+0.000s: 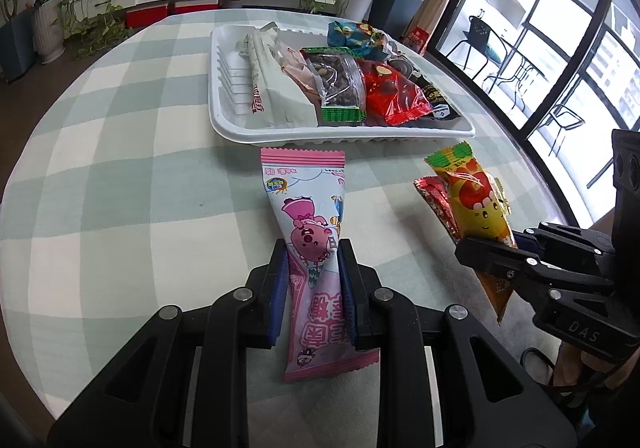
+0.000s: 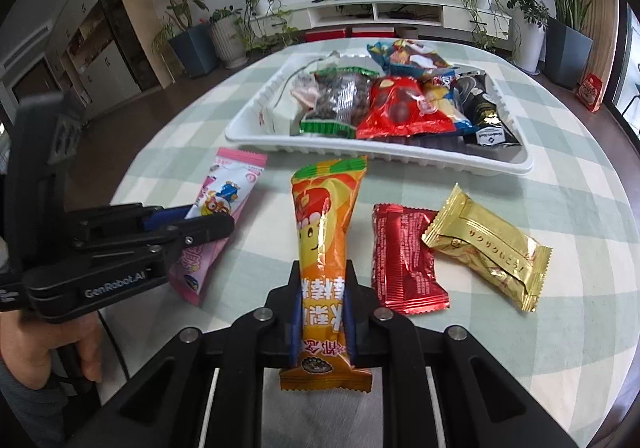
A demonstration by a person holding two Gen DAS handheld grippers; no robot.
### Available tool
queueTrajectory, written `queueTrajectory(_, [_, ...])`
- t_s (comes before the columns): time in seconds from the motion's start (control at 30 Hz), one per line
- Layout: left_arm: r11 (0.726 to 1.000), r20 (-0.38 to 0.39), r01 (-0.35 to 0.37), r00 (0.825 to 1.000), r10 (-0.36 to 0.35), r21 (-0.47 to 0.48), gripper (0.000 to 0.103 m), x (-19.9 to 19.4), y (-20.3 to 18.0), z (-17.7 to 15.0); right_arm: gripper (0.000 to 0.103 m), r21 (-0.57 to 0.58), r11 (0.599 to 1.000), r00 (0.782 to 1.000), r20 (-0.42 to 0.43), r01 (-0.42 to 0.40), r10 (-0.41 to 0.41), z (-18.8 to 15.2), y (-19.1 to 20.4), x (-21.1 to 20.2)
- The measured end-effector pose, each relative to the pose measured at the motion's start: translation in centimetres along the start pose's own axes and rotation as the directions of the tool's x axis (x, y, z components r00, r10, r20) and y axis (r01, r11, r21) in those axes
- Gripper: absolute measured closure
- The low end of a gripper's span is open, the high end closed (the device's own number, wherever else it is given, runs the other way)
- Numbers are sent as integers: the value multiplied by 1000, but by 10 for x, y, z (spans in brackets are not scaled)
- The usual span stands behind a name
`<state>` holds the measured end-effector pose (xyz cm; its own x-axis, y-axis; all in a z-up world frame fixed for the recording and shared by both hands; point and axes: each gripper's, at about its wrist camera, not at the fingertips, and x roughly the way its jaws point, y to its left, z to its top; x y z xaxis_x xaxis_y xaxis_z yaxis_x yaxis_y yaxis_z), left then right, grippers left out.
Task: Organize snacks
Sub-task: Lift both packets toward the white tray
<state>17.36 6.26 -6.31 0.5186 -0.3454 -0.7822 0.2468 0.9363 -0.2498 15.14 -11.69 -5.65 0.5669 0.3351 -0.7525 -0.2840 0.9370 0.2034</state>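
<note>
Both packets are already gripped, so the step in hand looks like carrying them to the white tray [image 2: 516,166], which lies just ahead of both grippers on the checked bench [image 1: 120,168]. To do it well, I would lift each packet clear of the cloth before moving forward, keep the long packets from drooping onto the tray's near rim, and lay them in the bare strips rather than on top of the heap (the tray's left side, seen from the left wrist, has the most free floor). The two hands sit close together, so moving one at a time would avoid a knock. The left gripper [image 1: 314,268] is clenched on the pink cartoon candy packet [image 1: 316,232], its blue pads pressing the packet's sides about midway along, with the far end pointing at the tray and the near end trailing under the jaws. The right gripper [image 2: 322,288] is clamped on the orange and yellow snack stick packet [image 2: 324,232] in the same way, pads pinching the lower half. Just to the right of the right gripper, a red foil packet [image 2: 404,264] and a gold foil packet [image 2: 488,244] lie on the bench, touching at a corner, not yet collected.
</note>
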Motion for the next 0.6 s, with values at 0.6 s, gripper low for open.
queueTrajectory(0.6, [990, 132, 125, 984, -116, -59, 82, -41, -2, 32, 85, 216, 973, 990, 136, -76, 48, 31, -82, -60])
